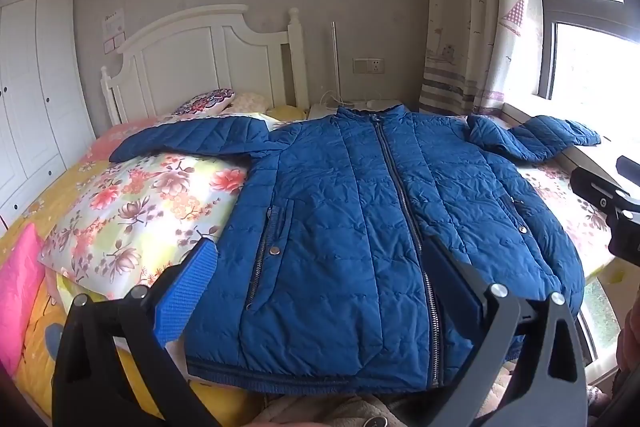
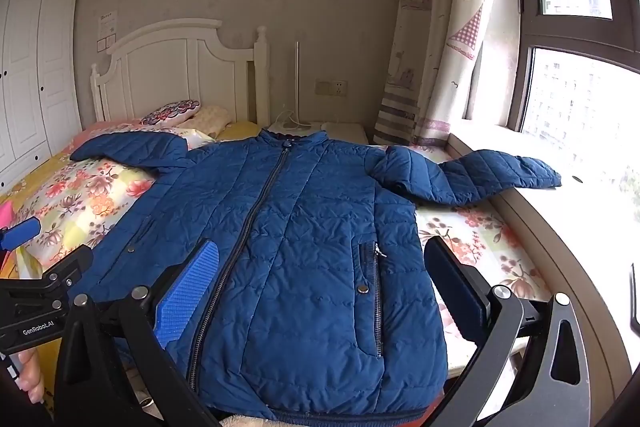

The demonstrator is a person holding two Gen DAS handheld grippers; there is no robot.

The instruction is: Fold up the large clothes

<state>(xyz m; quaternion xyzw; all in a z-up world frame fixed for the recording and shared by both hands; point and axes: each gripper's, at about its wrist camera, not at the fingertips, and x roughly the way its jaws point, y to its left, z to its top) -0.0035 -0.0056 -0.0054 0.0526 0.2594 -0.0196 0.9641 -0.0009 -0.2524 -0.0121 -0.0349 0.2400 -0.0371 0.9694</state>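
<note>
A blue quilted jacket [image 1: 360,219] is being shown spread flat, front up and zipped, on a bed [image 1: 132,203] covered with flowered bedding. Its collar is lying toward the white headboard [image 1: 200,55], its hem toward the cameras. One sleeve [image 1: 192,139] is being stretched out over a flowered pillow [image 1: 140,211], while the other sleeve [image 2: 480,175] is lying bent, with its cuff resting on the windowsill [image 2: 580,211]. The left claw [image 1: 320,259] is being held wide open above the lower half of the jacket, nothing being gripped. The right claw [image 2: 320,267] is likewise being held wide open over the hem area, gripping nothing. A curtain [image 2: 440,27] is hanging beside the window [image 2: 580,87].
</note>
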